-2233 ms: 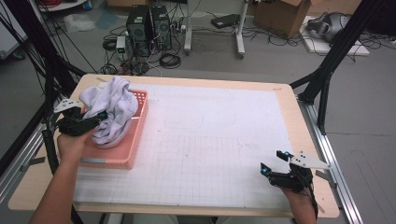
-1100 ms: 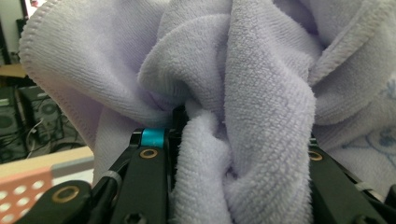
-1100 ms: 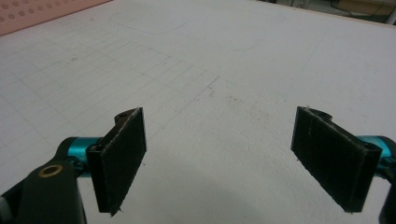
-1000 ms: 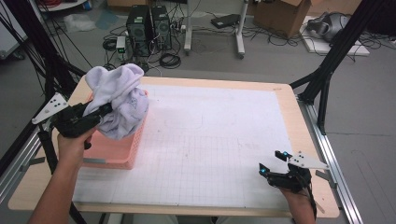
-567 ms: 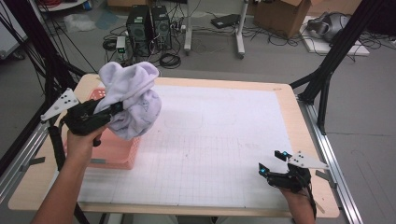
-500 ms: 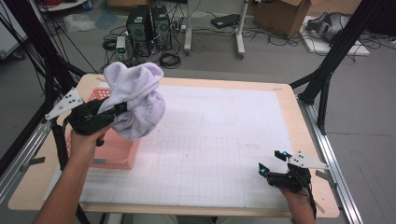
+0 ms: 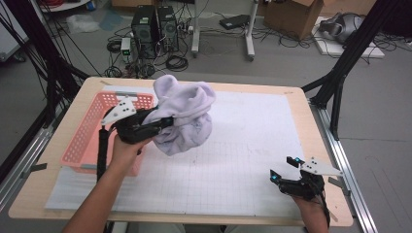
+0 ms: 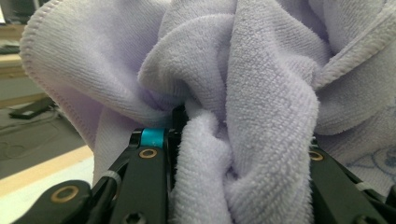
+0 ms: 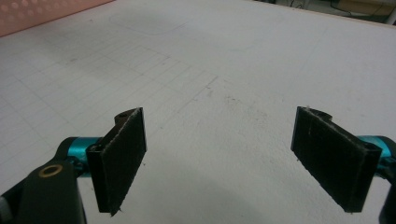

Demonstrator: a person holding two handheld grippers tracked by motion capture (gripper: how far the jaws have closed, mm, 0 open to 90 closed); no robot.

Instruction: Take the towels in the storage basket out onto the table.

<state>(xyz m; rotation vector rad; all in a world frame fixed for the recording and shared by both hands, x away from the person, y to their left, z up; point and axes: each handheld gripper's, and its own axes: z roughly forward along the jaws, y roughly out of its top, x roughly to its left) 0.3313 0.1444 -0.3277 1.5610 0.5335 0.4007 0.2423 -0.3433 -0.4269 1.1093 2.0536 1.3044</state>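
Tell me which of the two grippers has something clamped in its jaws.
The left gripper: it clamps the bunched lilac towel beside the pink basket. The right gripper stands open and empty.

Both grippers are black, each topped by a pale grey three-cornered plate. The left gripper [image 7: 145, 127] trails a black cable along a bare forearm. The right gripper [image 7: 291, 170] shows teal blocks behind flat black pads [image 9: 122, 154] and brass-coloured pivot screws.
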